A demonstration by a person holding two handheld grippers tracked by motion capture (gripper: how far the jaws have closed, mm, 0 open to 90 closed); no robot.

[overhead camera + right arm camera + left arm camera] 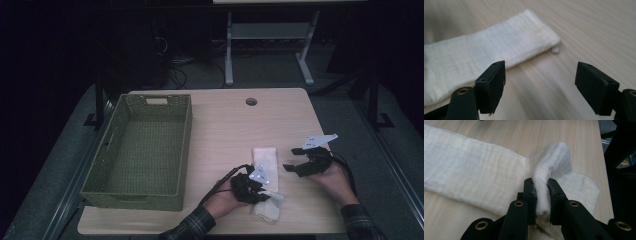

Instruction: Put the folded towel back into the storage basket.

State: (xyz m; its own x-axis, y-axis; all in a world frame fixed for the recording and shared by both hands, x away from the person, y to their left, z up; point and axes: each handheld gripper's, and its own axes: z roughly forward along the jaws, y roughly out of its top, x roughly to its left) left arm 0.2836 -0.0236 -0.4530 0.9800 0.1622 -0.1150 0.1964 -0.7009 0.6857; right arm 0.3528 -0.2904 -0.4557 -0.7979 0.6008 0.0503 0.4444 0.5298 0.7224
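Your left hand (222,200) comes in from the bottom edge of the high view, sleeve in dark plaid, wrist angled toward the right. It carries the left gripper (267,194) low over the near end of the folded white cloth (265,165). In the left gripper view (541,192) the jaws are closed hard on a pinched-up ridge of that cloth (474,175); the fabric stands in a hump between the two pads and bulges above them, while the rest of the cloth lies flat on the counter (564,137).

Your right hand (336,181) enters from the lower right, forearm pointing up and to the left, and holds the right gripper (290,159) just beside the cloth's right edge, near its far half. The grey three-cornered plate (319,140) on top of it tilts upward to the right. In the right gripper view (541,82) the jaws stand wide apart with bare counter (584,27) between them and nothing held. The cloth (486,50) lies ahead and to the left of them, its short end and a small loop at the corner in sight. Whether the jaw tips touch the counter cannot be told.

The cloth lies lengthwise, running away from you, on the near right part of the counter (220,125). A green woven basket (182,145) sits on the left side of the counter, well apart from the cloth and both grippers. A round cable hole (251,102) lies near the far edge.
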